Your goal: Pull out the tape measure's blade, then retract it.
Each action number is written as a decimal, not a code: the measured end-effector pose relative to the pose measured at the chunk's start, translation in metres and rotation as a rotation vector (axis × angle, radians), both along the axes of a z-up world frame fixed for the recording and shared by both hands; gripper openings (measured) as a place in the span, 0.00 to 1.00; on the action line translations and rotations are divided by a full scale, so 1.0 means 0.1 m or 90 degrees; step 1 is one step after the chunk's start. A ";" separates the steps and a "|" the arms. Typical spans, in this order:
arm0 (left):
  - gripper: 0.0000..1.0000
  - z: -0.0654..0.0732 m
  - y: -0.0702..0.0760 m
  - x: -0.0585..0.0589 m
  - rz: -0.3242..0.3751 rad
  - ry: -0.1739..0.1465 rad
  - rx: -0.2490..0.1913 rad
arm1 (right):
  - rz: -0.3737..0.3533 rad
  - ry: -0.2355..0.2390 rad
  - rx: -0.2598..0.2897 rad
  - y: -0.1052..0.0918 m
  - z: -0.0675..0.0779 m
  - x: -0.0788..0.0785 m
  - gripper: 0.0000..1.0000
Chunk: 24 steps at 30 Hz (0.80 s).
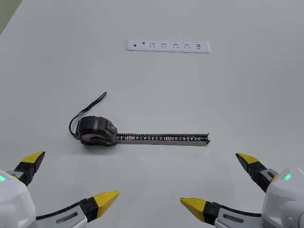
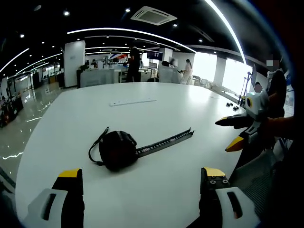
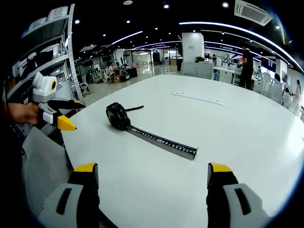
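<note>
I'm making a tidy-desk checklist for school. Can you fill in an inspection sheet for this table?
Surface: white table, smooth, no marks seen.
Job's things: black tape measure lying on the table; its blade is pulled out flat toward the right gripper's side; its black strap is looped behind it.
Clutter: white power strip farther back, apart from the tape measure.
Grippers: left gripper and right gripper both open, at the near edge, touching nothing.
Cables: nothing seen.
Surroundings: open office with ceiling lights, shelves, and people standing far off.
</note>
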<state>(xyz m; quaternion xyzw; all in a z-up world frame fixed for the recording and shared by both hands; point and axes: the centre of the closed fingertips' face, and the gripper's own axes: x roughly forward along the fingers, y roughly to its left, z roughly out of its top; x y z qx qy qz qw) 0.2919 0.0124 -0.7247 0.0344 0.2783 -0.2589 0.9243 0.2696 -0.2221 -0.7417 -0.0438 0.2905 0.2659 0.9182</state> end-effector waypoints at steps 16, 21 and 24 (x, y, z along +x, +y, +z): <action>1.00 0.01 -0.01 0.04 0.021 -0.003 -0.002 | 0.004 0.001 0.004 -0.02 0.00 0.01 0.96; 1.00 0.00 -0.03 0.05 0.025 0.002 -0.010 | 0.033 -0.007 0.006 0.02 -0.01 0.02 0.93; 1.00 0.00 -0.04 0.05 0.027 0.004 -0.010 | 0.036 -0.008 0.010 0.02 -0.01 0.02 0.92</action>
